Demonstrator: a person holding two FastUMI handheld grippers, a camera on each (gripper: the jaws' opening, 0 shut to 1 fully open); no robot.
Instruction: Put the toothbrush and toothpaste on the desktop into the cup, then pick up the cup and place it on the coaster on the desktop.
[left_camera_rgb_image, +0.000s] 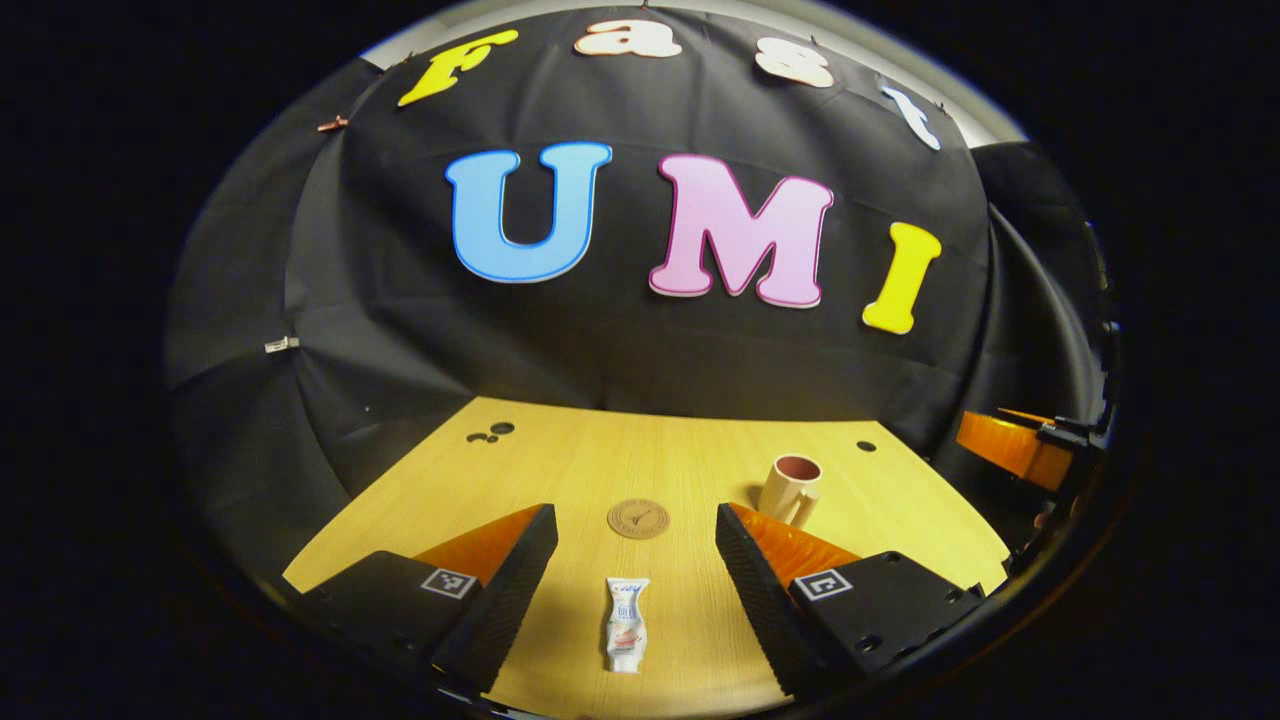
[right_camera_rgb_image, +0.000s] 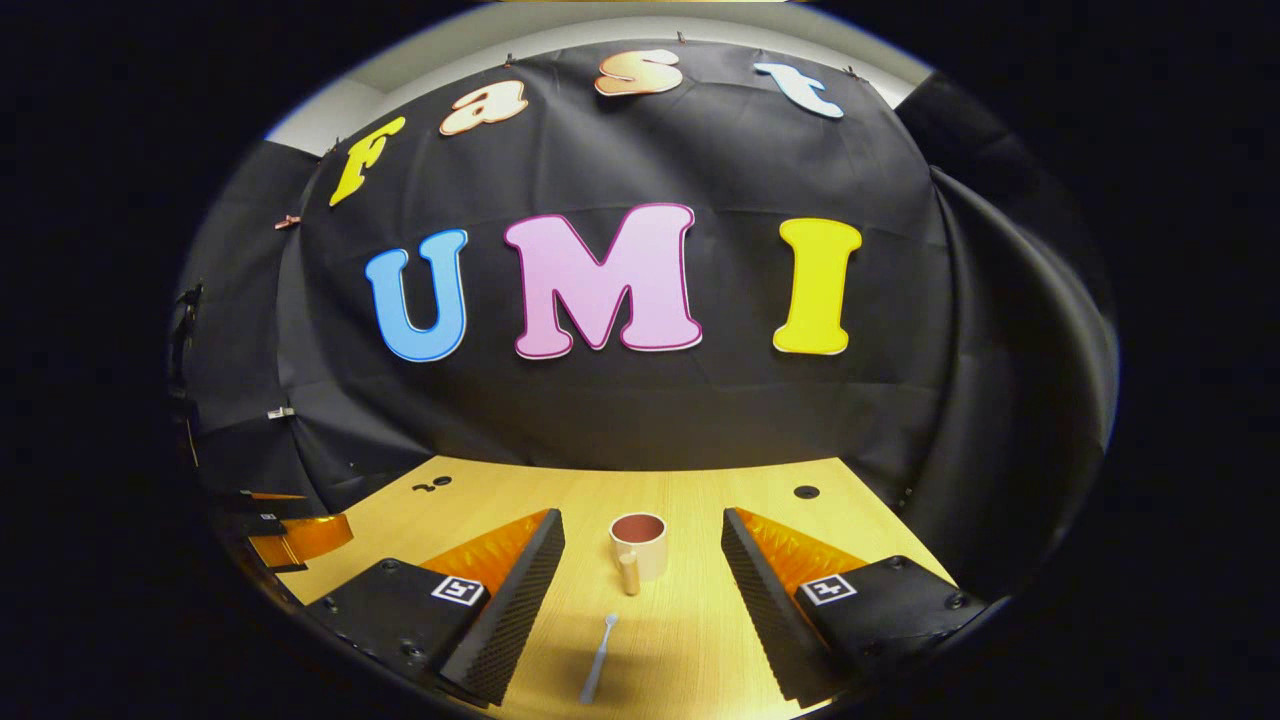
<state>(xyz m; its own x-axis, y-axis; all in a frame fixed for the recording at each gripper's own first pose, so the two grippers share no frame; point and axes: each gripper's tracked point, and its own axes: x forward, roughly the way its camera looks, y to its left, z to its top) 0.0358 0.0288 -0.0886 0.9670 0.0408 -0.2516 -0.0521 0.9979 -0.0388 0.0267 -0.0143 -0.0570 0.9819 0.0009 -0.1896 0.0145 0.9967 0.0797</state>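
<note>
Left gripper view: the left gripper (left_camera_rgb_image: 632, 590) is hovering w/ jaws wide and nothing between them, lining up over the toothpaste (left_camera_rgb_image: 627, 623), which is lying flat near the front edge of the desktop (left_camera_rgb_image: 560, 455), lengthwise along the approach. So step one looks to be just starting: neither item is in the cup yet. Beyond the tube the coaster (left_camera_rgb_image: 638, 518) is sitting mid-desktop, bare, and the cup (left_camera_rgb_image: 791, 488) is standing upright toward the right edge, well apart from the coaster. The other gripper (left_camera_rgb_image: 1012, 447) is showing past the right edge. Next move, I'd judge: dropping straight down and closing across the tube's narrow width, since it's flat and soft and may slip. Right gripper view: the right gripper (right_camera_rgb_image: 640, 600) is also holding its jaws wide, empty, w/ the toothbrush (right_camera_rgb_image: 598, 659) lying flat near the front edge btwn the fingers, head pointing toward the cup (right_camera_rgb_image: 639, 545); the cup's handle is facing the camera. Nothing is blocking either path; the main risk is both grippers crowding the cup mouth at once, so going one at a time seems wise. A few holes (right_camera_rgb_image: 806, 492) are dotting the back edge, out of the way.
</note>
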